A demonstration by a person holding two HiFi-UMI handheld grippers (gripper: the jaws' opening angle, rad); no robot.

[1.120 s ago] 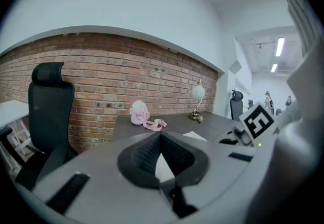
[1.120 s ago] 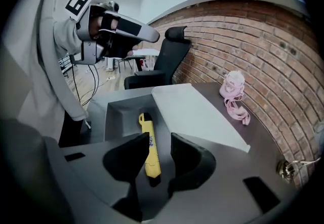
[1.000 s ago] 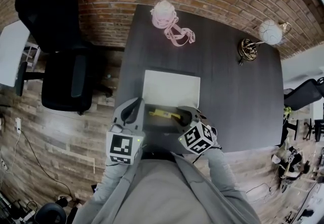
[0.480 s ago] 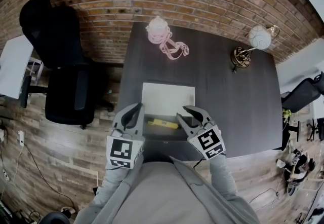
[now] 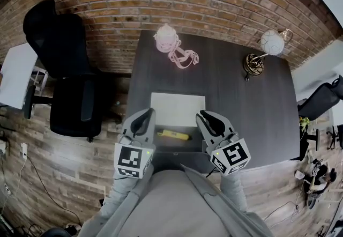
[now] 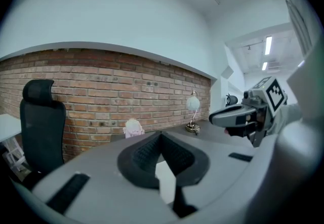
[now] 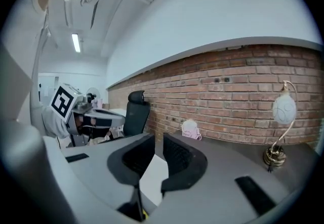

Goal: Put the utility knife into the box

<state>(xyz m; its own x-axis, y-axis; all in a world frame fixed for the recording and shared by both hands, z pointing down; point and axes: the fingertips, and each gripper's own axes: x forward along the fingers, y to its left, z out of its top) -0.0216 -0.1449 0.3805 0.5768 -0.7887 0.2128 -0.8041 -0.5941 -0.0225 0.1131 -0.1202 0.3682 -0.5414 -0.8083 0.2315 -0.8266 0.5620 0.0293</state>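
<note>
The yellow utility knife [image 5: 172, 134] lies flat inside the dark open box [image 5: 177, 148], whose white lid [image 5: 177, 109] is folded back on the table. My left gripper [image 5: 141, 119] hovers over the box's left side, jaws shut and empty. My right gripper [image 5: 207, 120] hovers over the box's right side. Its jaws have just been closing and stand open by a narrow gap with nothing between them. In the right gripper view the white lid [image 7: 154, 176] shows below the pads, and the left gripper [image 7: 108, 115] hangs at the left.
The box sits near the front edge of a dark table [image 5: 241, 102] set against a brick wall. A pink tape measure [image 5: 171, 43] lies at the table's back. A globe lamp [image 5: 263, 51] stands back right. A black office chair [image 5: 67, 69] stands at the left.
My right gripper has lifted up out of the box, rolled, and its jaws have narrowed. My left gripper has risen a little. The knife stays lying in the box.
</note>
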